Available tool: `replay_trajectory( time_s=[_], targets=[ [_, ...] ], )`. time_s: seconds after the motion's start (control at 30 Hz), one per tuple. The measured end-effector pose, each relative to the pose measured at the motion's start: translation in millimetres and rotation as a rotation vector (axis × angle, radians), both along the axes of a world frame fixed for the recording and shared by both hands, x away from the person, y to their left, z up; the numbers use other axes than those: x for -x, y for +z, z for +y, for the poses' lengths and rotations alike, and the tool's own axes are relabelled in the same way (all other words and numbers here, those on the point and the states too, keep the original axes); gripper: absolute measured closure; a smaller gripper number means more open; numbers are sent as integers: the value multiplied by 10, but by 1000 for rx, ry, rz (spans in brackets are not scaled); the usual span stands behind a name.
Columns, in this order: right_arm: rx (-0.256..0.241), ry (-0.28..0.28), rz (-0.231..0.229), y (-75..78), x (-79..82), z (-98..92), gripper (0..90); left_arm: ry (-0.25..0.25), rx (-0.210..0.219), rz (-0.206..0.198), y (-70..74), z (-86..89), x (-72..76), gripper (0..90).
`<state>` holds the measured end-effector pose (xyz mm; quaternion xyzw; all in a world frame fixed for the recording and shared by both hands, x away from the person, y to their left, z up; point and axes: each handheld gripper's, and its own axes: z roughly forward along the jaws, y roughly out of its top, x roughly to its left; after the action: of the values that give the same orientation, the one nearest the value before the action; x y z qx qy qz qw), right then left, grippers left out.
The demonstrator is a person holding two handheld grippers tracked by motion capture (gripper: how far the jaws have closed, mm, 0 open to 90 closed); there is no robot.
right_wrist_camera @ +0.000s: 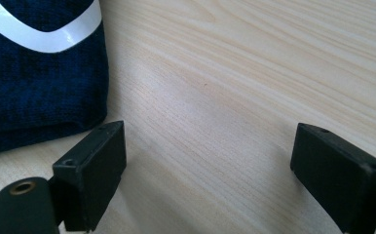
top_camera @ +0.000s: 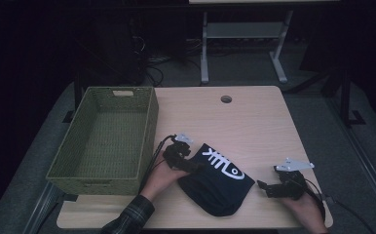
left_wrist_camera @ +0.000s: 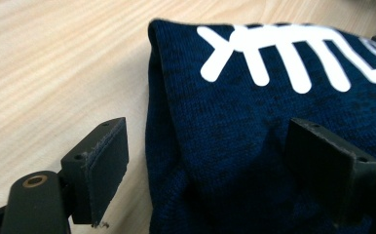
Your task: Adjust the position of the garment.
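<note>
A folded dark navy garment [top_camera: 218,181] with a white fish-bone print lies on the wooden table [top_camera: 254,122] near the front. My left gripper [top_camera: 192,166] is open at the garment's left edge, its jaws straddling the folded cloth [left_wrist_camera: 235,146], one pad on the bare wood and the other over the fabric. My right gripper [top_camera: 262,186] is open just right of the garment, low over bare table. In the right gripper view [right_wrist_camera: 210,175] nothing lies between its jaws, and the garment's corner [right_wrist_camera: 35,87] sits to the left.
A green woven basket [top_camera: 149,131] stands on the table's left side with nothing in it. A round cable hole [top_camera: 226,99] is near the table's far edge. Beyond the table, a white desk frame [top_camera: 244,44] stands on the dark floor.
</note>
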<state>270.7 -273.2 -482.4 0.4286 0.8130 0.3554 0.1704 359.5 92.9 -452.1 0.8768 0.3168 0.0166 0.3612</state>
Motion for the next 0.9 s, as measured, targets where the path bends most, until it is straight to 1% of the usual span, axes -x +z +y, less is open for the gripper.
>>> replay_trajectory(
  time_s=[0.07,0.1,0.17,0.2,0.23,0.3,0.37,0.47,0.57,0.6,0.67,0.73,0.77,0.8,0.83,0.9],
  targets=[
    [0,0,0,0,0,0,126,0,-2,-3,-27,-15,13,165],
    [0,0,0,0,0,0,126,-14,-20,-11,-32,-12,11,166],
    [0,0,0,0,0,0,126,-7,-23,-16,-56,-34,30,167],
    [0,0,0,0,0,0,126,-20,-36,-16,-62,-31,31,170],
    [0,0,0,0,0,0,127,-14,-26,-9,-80,-42,41,174],
    [0,0,0,0,0,0,127,-36,-38,2,-83,-26,33,204],
    [0,-1,0,0,0,0,127,-29,-35,14,-95,-28,32,206],
    [0,-1,0,0,0,0,128,-35,-45,10,-92,-34,33,212],
    [-1,-1,0,0,0,0,128,-40,-50,7,-86,-50,46,246],
    [0,-1,0,0,0,-1,128,-48,-53,8,-81,-50,46,268],
    [0,-1,0,0,0,-1,128,-45,-49,14,-75,-66,57,316],
    [0,-1,0,0,0,-1,129,-59,-49,24,-67,-71,57,371],
    [0,-1,-1,0,0,-1,129,-53,-41,31,-66,-81,63,398],
    [0,-1,-1,0,0,-1,129,-62,-45,39,-59,-82,60,423],
    [0,-1,-1,0,0,-1,129,-86,-56,50,-49,-73,51,466],
    [0,-2,-1,0,0,-1,130,-87,-44,72,-47,-86,48,536]
  ],
)
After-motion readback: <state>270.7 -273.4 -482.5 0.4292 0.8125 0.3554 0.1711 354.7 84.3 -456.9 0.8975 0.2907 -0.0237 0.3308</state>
